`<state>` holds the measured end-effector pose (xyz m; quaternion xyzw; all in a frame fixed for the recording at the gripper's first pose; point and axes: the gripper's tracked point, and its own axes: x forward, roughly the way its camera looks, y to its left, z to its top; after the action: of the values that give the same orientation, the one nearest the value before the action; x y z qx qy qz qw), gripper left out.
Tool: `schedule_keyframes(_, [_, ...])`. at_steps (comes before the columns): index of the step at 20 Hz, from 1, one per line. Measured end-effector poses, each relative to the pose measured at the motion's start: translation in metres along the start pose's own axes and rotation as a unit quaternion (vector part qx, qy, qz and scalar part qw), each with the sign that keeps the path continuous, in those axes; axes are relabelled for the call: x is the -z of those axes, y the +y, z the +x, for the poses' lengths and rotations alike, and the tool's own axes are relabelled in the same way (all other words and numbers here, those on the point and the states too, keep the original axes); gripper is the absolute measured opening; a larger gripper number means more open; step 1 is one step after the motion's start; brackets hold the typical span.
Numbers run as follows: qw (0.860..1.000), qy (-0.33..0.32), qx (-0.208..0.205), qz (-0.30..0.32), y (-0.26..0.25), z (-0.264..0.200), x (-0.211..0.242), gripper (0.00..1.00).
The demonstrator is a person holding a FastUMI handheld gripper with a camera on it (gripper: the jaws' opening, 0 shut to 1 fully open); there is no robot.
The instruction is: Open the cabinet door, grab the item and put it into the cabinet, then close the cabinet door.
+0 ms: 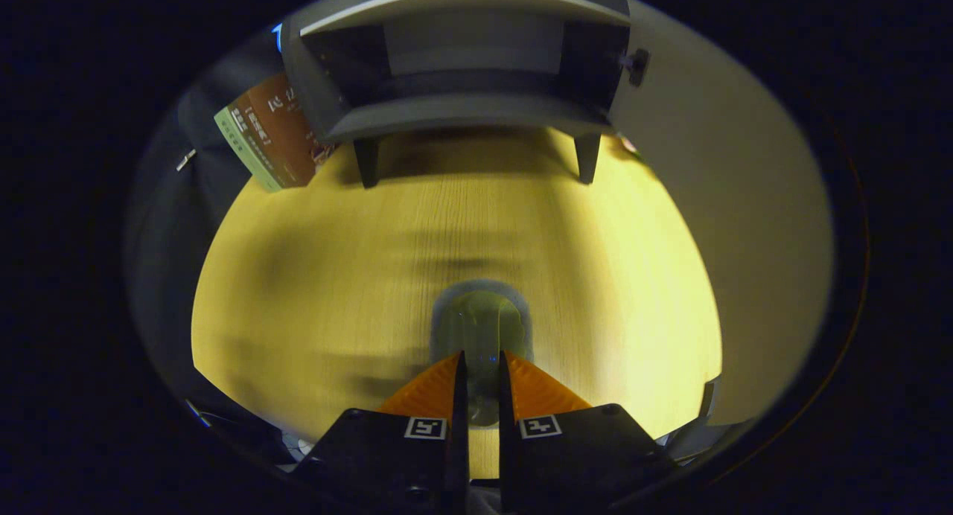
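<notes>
- Yellow wood-grain table (313,277) spans mid-frame, blurred.
- Gripper (482,370) at lower centre: fingers nearly together, pressing both sides of a greenish, blurry item (482,323).
- Open tabletop ahead of the item.
- Far, upper centre: grey cabinet (461,113) on short legs, door (715,202) swung open to the right.
- Upper left: book (272,132) beside the cabinet.

Grey cabinet (461,117), yellow wood-grain table (335,277), pale green item (480,325), brown-and-green box (272,132).
</notes>
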<state>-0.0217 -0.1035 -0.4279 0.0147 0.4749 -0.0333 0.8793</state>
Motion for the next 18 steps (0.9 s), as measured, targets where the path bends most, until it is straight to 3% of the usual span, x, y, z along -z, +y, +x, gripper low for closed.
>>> schedule_keyframes(8, [0.989,-0.146,-0.004,-0.011,0.02,-0.074,-0.123,0.21])
schedule_keyframes(18, [0.95,-0.309,-0.003,-0.034,0.045,-0.152,-0.303,0.21])
